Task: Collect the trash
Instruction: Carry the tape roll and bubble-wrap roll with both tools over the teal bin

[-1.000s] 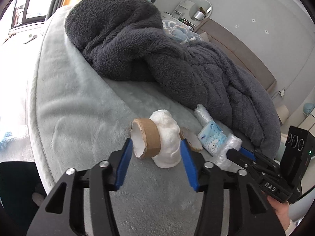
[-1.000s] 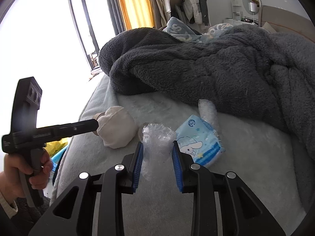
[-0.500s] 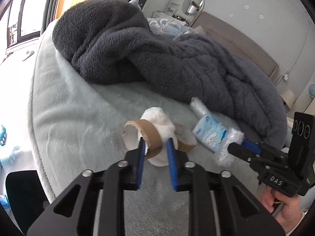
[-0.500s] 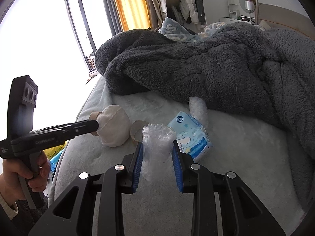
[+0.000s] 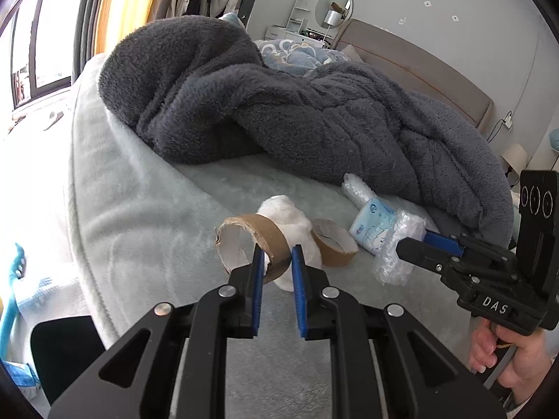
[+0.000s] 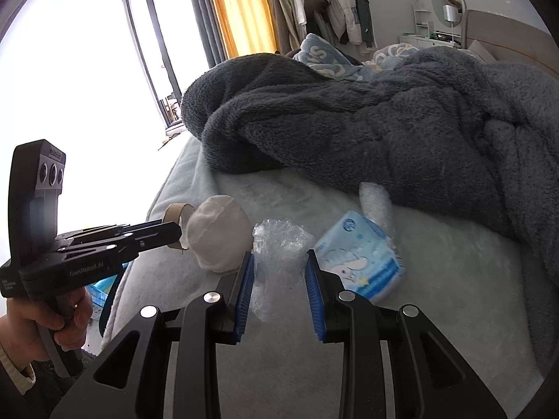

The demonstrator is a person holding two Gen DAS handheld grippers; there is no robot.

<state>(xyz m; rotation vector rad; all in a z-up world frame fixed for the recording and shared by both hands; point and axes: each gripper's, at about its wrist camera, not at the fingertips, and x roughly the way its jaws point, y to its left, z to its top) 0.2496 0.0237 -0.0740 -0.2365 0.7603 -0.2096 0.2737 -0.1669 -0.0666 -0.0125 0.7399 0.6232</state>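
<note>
Left view, my left gripper [image 5: 276,257]: blue pads nearly closed, pinching the wall of a brown cardboard ring [image 5: 252,244].
Left view, behind it: a soft white wad [image 5: 297,221], then a second cardboard ring [image 5: 333,247], near the front edge of the fuzzy pale bed [image 5: 139,216].
Right view, my right gripper [image 6: 278,272]: pads squeezing a crinkly clear bubble wrap roll [image 6: 281,253].
Right view, beside it: a shiny blue tissue pack [image 6: 360,262], just below the fluffy dark grey blanket [image 6: 384,122].
</note>
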